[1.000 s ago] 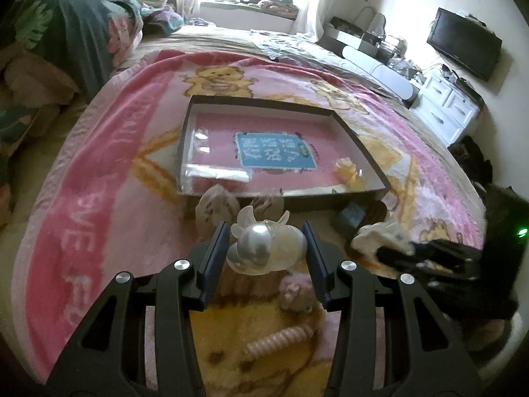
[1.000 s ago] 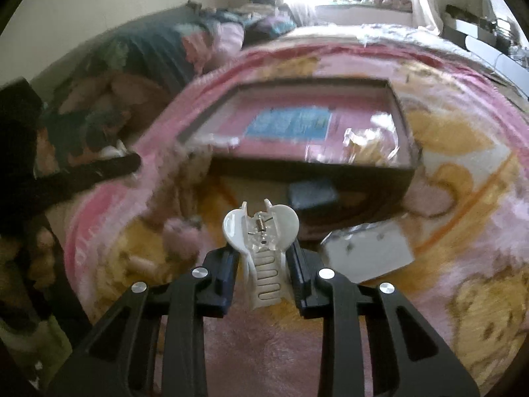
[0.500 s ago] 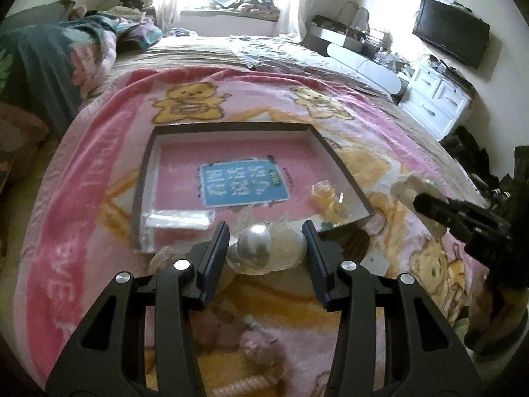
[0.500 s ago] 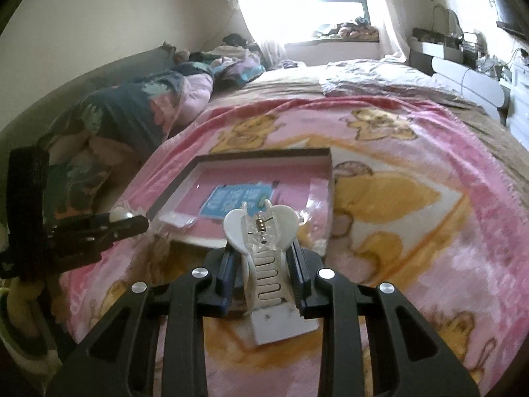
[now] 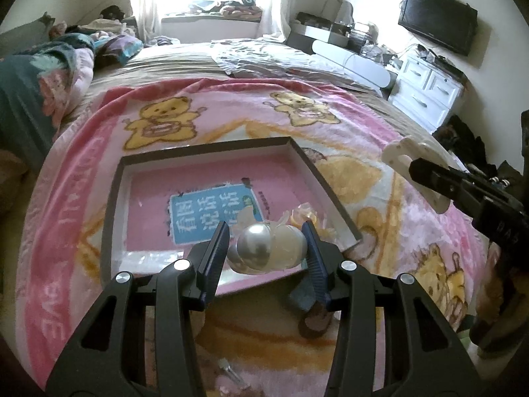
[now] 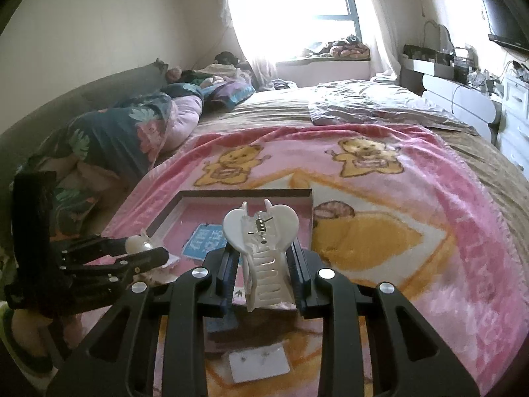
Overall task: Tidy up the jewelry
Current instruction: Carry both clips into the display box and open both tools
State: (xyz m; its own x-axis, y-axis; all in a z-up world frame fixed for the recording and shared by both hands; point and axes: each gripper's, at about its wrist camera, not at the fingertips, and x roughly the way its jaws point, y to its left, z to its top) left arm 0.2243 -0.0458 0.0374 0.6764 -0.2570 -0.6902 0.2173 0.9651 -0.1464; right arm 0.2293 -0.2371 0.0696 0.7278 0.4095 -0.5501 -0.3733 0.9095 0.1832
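The left gripper (image 5: 266,248) grips a pearly hair clip (image 5: 264,248) above the shallow box (image 5: 114,198); the right gripper (image 6: 264,264) clamps a white claw clip (image 6: 261,248) beside it.

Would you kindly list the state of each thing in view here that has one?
Left gripper: shut on the pearl clip.
Right gripper: shut on the white claw clip.
Tray: open, on the blanket.
Earring card: flat on the blanket.

Bright window (image 6: 294,10), pale walls (image 6: 109,26), bed (image 6: 330,99), white dresser (image 5: 426,89), wall television (image 5: 436,23)
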